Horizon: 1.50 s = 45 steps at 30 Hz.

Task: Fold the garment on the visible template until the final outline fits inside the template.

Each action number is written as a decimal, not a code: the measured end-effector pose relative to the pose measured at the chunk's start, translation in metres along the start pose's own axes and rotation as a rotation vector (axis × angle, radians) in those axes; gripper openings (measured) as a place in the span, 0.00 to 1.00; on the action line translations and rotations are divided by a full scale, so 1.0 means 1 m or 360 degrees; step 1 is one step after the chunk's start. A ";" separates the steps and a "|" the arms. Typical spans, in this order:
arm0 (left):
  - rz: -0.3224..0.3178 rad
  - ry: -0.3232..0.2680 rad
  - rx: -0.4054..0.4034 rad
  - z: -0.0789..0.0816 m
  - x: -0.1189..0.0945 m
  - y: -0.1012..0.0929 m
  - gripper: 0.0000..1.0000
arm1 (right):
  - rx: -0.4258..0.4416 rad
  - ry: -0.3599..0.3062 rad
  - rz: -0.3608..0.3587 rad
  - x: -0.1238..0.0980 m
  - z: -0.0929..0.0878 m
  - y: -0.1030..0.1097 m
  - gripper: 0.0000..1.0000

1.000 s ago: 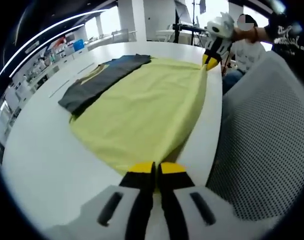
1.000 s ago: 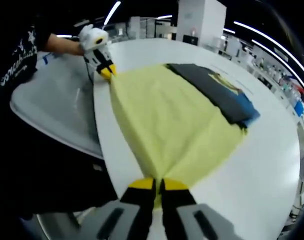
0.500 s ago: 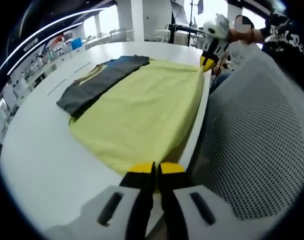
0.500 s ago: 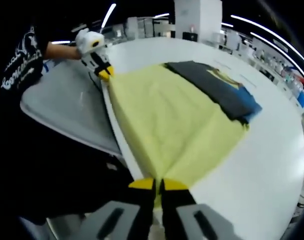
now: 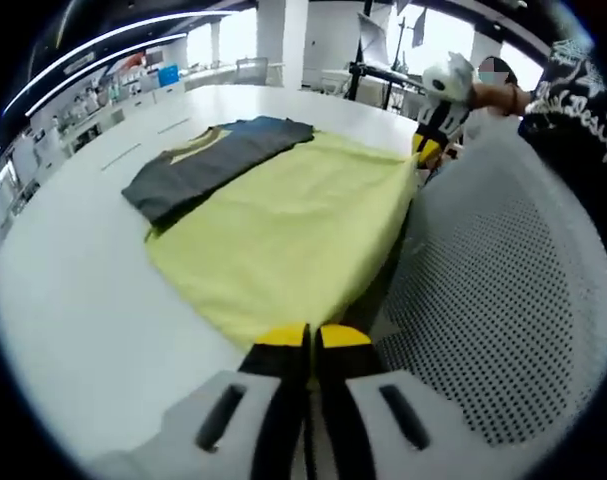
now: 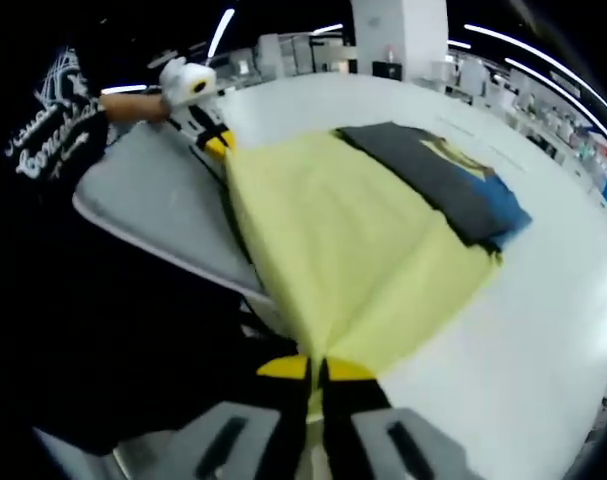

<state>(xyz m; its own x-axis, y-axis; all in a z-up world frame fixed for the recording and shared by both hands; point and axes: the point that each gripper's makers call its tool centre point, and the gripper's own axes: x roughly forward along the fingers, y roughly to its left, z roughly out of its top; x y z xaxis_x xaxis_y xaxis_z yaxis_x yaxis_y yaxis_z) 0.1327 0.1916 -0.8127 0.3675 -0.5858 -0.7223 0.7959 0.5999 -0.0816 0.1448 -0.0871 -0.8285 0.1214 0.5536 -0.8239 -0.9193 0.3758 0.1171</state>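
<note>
In the left gripper view, the left gripper [image 5: 310,340] has its yellow-tipped jaws pinched together on one near corner of the yellow garment [image 5: 283,225]. The cloth lies spread over the near side of the white table [image 5: 73,270], its near hem drawn out past the table's near edge toward a grey mesh chair back [image 5: 493,300]. The right gripper [image 5: 430,150] grips the other near corner, also off that edge. A dark grey garment [image 5: 198,165] with a blue part lies along the yellow one's far side, touching or slightly overlapped by it. White lettering on the person's black shirt [image 5: 583,90] is too distorted to read.

In the right gripper view, the right gripper [image 6: 316,372] is closed on its corner of the yellow garment [image 6: 353,250], and the left gripper [image 6: 215,140] holds the opposite corner above the grey mesh chair back [image 6: 163,210]. The dark grey garment [image 6: 443,180] lies beyond it on the table [image 6: 543,330]. The shirt lettering [image 6: 53,130] seems to begin "Conc", but I cannot read it surely.

No template outline is clear under the cloth. The risks, as I judge them: uneven pull between the two corners would skew the fold; the hanging hem could snag on the chair; dragging could shift the dark garment or slide cloth off the table.
</note>
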 end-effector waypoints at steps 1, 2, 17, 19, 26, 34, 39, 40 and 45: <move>0.0000 0.0002 0.0000 0.000 0.000 0.000 0.00 | -0.0006 0.0002 0.0005 -0.002 0.000 0.001 0.00; 0.0000 -0.0001 0.0003 0.004 -0.002 0.000 0.00 | -0.0012 0.0001 0.0004 -0.003 0.000 0.001 0.00; 0.0127 -0.0155 0.0183 0.071 -0.024 0.044 0.00 | -0.0197 -0.0156 -0.0283 -0.044 0.058 -0.050 0.00; 0.0149 -0.0177 0.0190 0.079 -0.027 0.050 0.00 | -0.0221 -0.0171 -0.0319 -0.049 0.067 -0.057 0.00; 0.0258 -0.0287 0.0181 0.108 -0.035 0.074 0.00 | -0.0302 -0.0201 -0.0430 -0.061 0.089 -0.078 0.00; 0.0363 -0.0367 0.0210 0.132 -0.039 0.094 0.00 | -0.0350 -0.0226 -0.0539 -0.070 0.109 -0.101 0.00; 0.0462 -0.0398 0.0186 0.148 -0.041 0.109 0.00 | -0.0364 -0.0265 -0.0608 -0.075 0.123 -0.116 0.00; 0.0485 -0.0399 0.0177 0.150 -0.040 0.112 0.00 | -0.0366 -0.0277 -0.0624 -0.076 0.126 -0.119 0.00; 0.0550 -0.0443 0.0189 0.167 -0.043 0.126 0.00 | -0.0375 -0.0321 -0.0734 -0.083 0.141 -0.139 0.00</move>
<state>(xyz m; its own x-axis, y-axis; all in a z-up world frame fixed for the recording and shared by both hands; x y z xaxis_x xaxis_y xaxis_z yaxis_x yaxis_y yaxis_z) 0.2980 0.2014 -0.6769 0.7234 -0.4963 -0.4800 0.6477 0.7286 0.2228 0.3151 -0.0806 -0.6978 0.5790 0.5111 -0.6352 -0.8100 0.4495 -0.3767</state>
